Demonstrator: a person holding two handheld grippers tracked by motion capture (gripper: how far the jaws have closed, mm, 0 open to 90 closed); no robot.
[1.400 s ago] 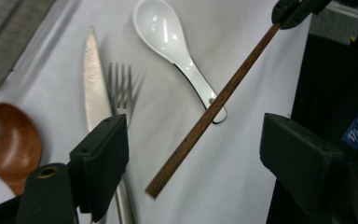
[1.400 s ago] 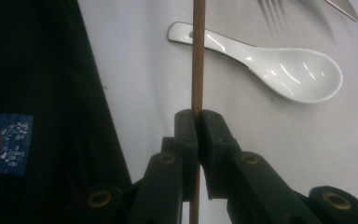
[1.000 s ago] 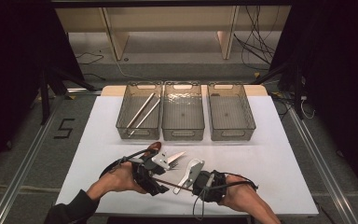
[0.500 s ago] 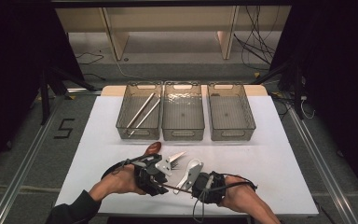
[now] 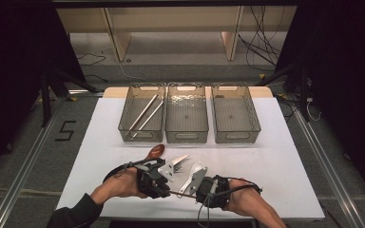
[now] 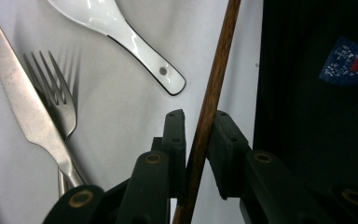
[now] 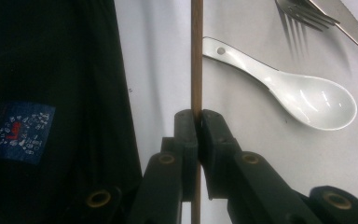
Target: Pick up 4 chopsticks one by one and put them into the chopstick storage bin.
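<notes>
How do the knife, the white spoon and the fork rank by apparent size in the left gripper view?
1. Knife: longest, running from the top left corner down to the jaws.
2. White spoon: shorter, though its bowl is cut off by the top edge.
3. Fork: least showing, partly under the knife, so unsure.

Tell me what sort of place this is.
Likely a lab bench set up for recording cutlery sorting: a white table with three clear bins in a row, loose cables on the floor, and black surrounds.
</notes>
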